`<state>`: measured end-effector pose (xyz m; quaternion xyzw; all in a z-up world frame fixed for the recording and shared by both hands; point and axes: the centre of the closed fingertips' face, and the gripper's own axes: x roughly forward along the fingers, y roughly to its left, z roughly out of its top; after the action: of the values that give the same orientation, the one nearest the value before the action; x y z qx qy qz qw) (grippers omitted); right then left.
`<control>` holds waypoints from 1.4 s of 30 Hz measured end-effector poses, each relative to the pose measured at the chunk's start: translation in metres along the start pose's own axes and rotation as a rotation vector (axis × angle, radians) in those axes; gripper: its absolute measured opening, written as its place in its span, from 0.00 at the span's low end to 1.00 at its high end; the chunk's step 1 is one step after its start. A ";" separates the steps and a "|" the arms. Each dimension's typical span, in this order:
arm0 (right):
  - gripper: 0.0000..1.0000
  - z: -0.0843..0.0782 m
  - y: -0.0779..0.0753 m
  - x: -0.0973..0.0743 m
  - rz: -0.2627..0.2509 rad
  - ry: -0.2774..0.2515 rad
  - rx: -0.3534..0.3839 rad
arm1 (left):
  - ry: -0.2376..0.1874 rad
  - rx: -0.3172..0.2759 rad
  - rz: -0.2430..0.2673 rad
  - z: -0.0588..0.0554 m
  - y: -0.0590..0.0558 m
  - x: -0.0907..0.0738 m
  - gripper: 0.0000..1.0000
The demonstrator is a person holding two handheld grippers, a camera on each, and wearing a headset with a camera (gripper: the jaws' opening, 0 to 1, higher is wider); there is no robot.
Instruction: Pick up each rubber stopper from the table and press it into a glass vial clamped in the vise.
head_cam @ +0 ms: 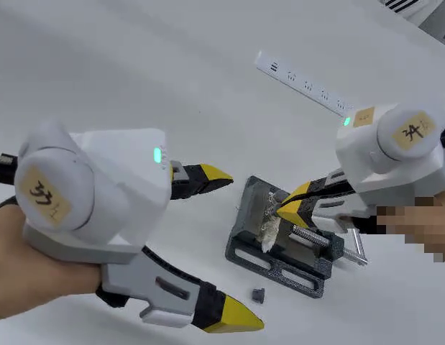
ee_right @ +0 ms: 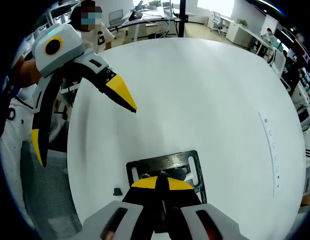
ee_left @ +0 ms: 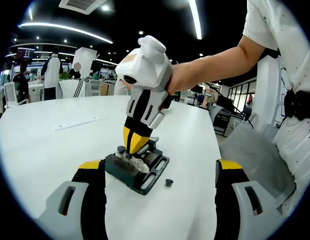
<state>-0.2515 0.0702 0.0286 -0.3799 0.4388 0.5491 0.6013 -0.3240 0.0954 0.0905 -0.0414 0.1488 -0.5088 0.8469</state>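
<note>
Stopper [head_cam: 258, 295] on table [head_cam: 136, 72], beside vise [head_cam: 274, 263]; left claw [head_cam: 246, 250] spread, tip near it

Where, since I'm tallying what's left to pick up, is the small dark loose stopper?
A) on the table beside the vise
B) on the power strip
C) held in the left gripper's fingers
A: the stopper lies on the table beside the vise, nothing gripping it.
</note>
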 end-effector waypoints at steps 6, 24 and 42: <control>0.01 -0.001 0.000 0.000 0.016 0.017 -0.008 | -0.005 0.000 0.001 0.001 -0.001 0.000 0.90; 0.00 -0.001 0.000 0.002 0.018 0.058 -0.020 | -0.008 -0.001 0.006 -0.001 0.000 -0.001 0.91; 0.00 -0.001 0.002 0.005 0.009 0.071 -0.019 | -0.015 -0.007 0.017 0.000 0.001 -0.004 0.90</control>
<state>-0.2536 0.0714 0.0241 -0.4029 0.4564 0.5419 0.5794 -0.3250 0.0992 0.0911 -0.0468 0.1443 -0.5007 0.8522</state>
